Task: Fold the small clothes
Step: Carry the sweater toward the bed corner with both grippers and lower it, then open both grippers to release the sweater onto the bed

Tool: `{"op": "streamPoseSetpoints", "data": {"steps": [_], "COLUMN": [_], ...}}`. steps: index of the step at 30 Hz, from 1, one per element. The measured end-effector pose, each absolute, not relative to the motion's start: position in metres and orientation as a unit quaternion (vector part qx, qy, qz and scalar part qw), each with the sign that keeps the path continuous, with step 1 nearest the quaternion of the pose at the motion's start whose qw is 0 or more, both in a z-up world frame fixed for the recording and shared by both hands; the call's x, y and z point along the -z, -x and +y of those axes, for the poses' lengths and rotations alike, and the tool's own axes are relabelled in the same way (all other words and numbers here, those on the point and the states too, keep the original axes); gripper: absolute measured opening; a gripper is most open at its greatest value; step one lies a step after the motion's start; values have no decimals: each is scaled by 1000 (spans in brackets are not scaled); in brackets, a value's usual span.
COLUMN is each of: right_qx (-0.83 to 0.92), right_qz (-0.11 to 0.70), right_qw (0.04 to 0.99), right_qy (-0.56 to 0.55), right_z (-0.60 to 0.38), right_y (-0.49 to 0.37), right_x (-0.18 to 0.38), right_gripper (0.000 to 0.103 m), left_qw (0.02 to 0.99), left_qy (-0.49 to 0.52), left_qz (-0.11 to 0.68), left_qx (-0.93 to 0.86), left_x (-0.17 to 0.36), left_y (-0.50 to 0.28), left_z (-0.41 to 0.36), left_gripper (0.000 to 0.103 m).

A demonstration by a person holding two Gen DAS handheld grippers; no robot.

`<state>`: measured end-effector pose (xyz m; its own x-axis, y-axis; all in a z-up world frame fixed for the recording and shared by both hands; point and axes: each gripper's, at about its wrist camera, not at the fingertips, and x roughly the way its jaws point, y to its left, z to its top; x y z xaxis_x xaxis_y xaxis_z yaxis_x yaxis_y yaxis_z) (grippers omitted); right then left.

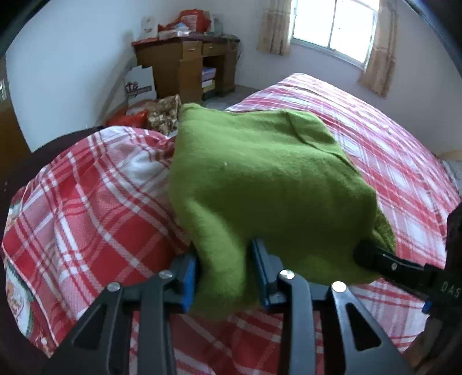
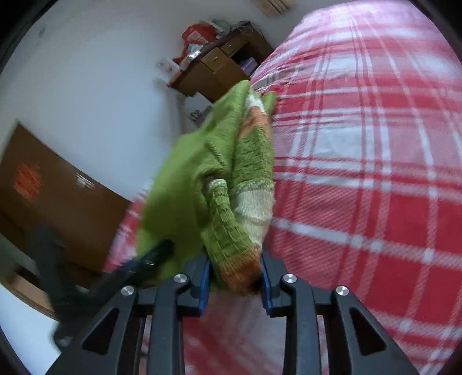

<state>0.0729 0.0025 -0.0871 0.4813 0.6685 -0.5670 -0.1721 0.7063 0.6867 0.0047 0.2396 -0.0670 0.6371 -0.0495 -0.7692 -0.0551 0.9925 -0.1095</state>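
A small green knitted sweater [image 1: 260, 178] hangs lifted above the red-and-white plaid bed [image 1: 404, 161]. My left gripper [image 1: 225, 268] is shut on its near edge, with cloth bunched between the blue pads. The right gripper's finger [image 1: 384, 259] holds the sweater's right corner. In the right wrist view my right gripper [image 2: 235, 274] is shut on the green sweater [image 2: 231, 173] at a part with cream and orange stripes. The left gripper [image 2: 150, 259] shows blurred at lower left. The sweater's underside is hidden.
A plaid pillow or bunched cover [image 1: 86, 196] lies left of the sweater. A wooden desk [image 1: 187, 66] with clutter stands by the far wall, with a cardboard box [image 1: 140, 83] and bags on the floor. A curtained window [image 1: 335, 26] is behind the bed.
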Motion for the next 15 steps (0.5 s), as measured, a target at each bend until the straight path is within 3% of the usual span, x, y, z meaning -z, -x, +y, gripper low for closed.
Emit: {"op": "streamPoseSetpoints", "data": {"steps": [9, 15], "right_qx": [-208, -174], "right_qz": [443, 394], "right_qw": [838, 886], "right_qy": [-242, -169], "right_z": [-2, 6], "right_y": [-62, -20], "right_x": [99, 61], "right_gripper": [26, 28], "left_qw": [902, 913], "left_qy": [-11, -44], "left_qz": [430, 399], "left_qx": [-42, -78], "left_x": [77, 64], "left_y": [10, 27], "left_z": [228, 227], "left_gripper": [43, 63]}}
